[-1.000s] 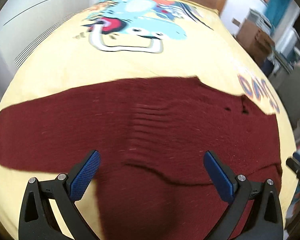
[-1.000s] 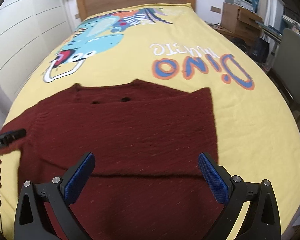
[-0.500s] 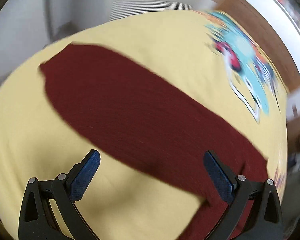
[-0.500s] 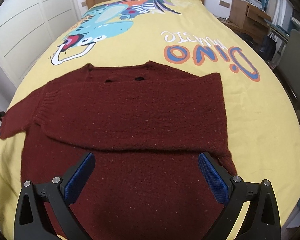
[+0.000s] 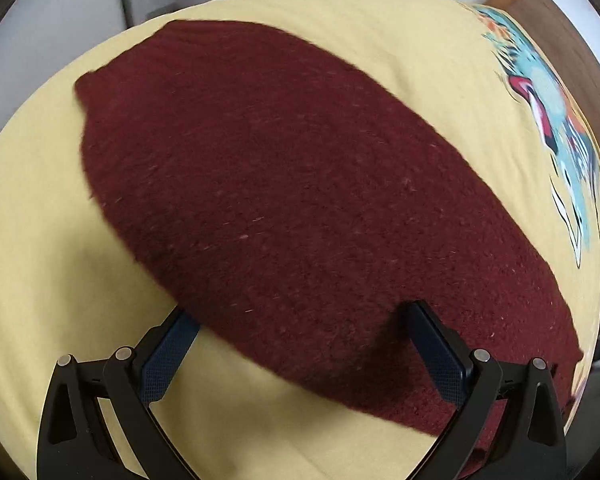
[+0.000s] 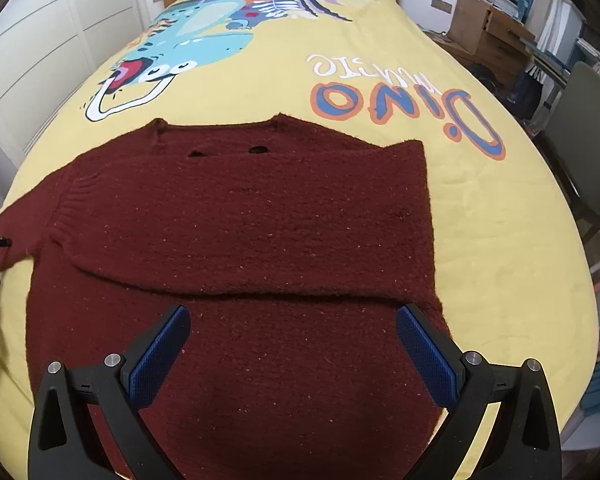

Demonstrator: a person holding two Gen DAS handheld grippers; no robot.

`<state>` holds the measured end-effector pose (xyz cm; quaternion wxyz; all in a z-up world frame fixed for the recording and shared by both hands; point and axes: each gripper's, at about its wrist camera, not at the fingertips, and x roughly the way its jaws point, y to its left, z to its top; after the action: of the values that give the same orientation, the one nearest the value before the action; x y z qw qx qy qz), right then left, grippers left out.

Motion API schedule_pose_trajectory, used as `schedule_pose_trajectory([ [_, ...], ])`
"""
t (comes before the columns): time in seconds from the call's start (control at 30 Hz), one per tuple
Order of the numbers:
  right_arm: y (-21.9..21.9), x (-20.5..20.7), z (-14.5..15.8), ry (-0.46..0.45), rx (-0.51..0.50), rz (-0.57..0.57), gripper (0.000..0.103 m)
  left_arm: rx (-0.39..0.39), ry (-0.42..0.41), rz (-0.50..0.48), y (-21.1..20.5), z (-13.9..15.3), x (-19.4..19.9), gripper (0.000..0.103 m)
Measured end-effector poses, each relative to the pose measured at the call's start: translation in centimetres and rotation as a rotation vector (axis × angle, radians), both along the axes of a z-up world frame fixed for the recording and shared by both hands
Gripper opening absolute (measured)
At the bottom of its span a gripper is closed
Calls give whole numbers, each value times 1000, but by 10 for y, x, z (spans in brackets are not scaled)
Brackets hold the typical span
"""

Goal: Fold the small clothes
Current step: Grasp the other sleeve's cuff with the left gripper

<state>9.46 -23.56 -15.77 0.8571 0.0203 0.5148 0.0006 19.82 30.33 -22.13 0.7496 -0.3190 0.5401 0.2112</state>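
1. Maroon knitted wool sweater (image 6: 236, 240), one only, lies flat on the yellow bedspread printed with a cartoon dinosaur (image 6: 480, 216), its neckline toward twelve o'clock in my right view.
2. One sleeve is already laid across the chest; its cuff ends near nine o'clock, and its lower edge makes a ridge just ahead of my right gripper (image 6: 292, 344).
3. The other sleeve (image 5: 260, 184) stretches out flat, running from ten o'clock down to five o'clock in my left view.
4. My left gripper (image 5: 300, 344) straddles that sleeve: the jaws are wide but closing, with cloth between them and the pads not yet pinching it.
5. My right gripper hangs spread above the sweater's lower body, holding nothing.
6. Risk, as I judge it: the left jaws may catch the bedspread along with the knit, since one finger (image 5: 168, 356) sits on yellow cloth beside the sleeve edge; lifting would then drag the cover.
7. A thin pinch of loose knit could also slip and drop the sleeve crooked.
8. Count: one sweater, two sleeves, two grippers, one bed.
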Motion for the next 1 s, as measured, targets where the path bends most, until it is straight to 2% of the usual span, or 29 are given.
schedule_pose_trajectory([
  [0.03, -2, 0, 0, 1, 2, -4, 102, 4, 8, -20, -1, 1, 2, 90],
  [0.07, -3, 0, -1, 1, 0, -7, 102, 6, 13, -30, -4, 1, 5, 79],
  [0.1, -4, 0, -1, 2, -4, -10, 102, 2, 9, -40, -4, 3, 6, 62],
  [0.13, -6, 0, -3, 5, -5, -15, 102, -8, 1, -44, -4, 5, 9, 53],
  [0.2, -9, 0, -5, 10, -1, -23, 102, -44, -19, -61, -3, 10, 10, 12],
  [0.23, -11, 0, -5, 13, 0, -27, 102, -98, -41, -77, -2, 11, 11, 6],
  [0.3, -12, 1, -6, 14, -3, -32, 102, -112, -46, -82, -3, 16, 16, 6],
  [0.4, -16, 4, -4, 3, -10, -37, 102, -37, -65, -135, -12, 35, 18, 6],
  [0.57, -23, 12, -1, -9, -1, -56, 102, 1, -104, -244, -54, 70, 18, 6],
  [0.83, -27, 25, 12, -43, 21, -60, 102, 25, -173, -433, -136, 112, 18, 6],
  [1.0, -33, 33, 23, -65, 24, -69, 102, 46, -216, -576, -202, 136, 29, 6],
])
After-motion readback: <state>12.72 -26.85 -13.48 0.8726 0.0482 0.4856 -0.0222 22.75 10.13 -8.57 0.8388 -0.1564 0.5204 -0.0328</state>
